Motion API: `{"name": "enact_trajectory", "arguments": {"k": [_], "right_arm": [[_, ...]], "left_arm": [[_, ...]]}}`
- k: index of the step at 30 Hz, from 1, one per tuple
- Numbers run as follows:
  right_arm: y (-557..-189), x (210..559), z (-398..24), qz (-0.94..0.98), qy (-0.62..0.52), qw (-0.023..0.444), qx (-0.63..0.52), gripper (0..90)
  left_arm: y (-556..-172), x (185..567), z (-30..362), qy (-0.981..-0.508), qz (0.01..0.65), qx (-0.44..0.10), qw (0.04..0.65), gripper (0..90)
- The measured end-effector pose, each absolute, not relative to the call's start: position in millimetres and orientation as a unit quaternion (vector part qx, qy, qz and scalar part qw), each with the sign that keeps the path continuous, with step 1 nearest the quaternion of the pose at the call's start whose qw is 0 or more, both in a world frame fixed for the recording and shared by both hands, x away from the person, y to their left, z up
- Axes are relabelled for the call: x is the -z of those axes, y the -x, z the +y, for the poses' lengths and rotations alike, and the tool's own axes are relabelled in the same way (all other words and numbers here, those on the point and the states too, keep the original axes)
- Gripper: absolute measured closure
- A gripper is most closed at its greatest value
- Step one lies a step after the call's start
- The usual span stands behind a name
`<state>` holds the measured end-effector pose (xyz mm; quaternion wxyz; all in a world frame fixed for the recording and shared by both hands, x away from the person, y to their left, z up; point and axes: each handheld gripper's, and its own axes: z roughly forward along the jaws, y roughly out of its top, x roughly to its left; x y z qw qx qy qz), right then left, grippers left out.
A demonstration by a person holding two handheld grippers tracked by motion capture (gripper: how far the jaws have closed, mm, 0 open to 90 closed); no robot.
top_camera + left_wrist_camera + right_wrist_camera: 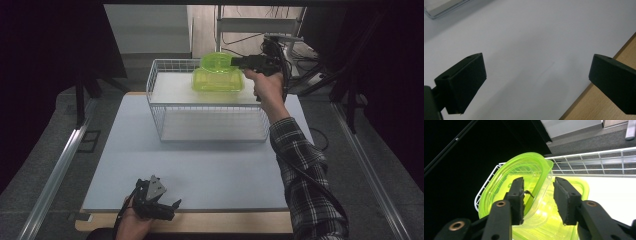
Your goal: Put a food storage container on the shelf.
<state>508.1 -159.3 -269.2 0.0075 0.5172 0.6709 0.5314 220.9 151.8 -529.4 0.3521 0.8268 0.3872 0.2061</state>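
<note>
Green tub set in wire basket.
Right gripper parted around tub's rim, pads off it, above basket's far corner; left gripper wide open, empty, well short of basket.

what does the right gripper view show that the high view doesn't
Right gripper view: the right gripper's jaws straddle the upper green container's wall, with a gap at one pad. High view: the left gripper at the table's near edge, and a plaid sleeve. Both: that container resting on a lower green container in the white wire basket.
</note>
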Motion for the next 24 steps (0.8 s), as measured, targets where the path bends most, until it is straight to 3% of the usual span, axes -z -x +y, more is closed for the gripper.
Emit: {"name": "enact_trajectory", "arguments": {"k": [10,24], "right_arm": [[-500,266,-165,0.686,-0.494,-0.003,-0.533,44.0],[-477,270,-171,0.730,-0.453,0.026,-0.512,31.1]], "left_arm": [[-221,529,151,-0.826,0.387,-0.205,0.355,0.9],[-221,530,151,-0.826,0.387,-0.206,0.354,0.9]]}}
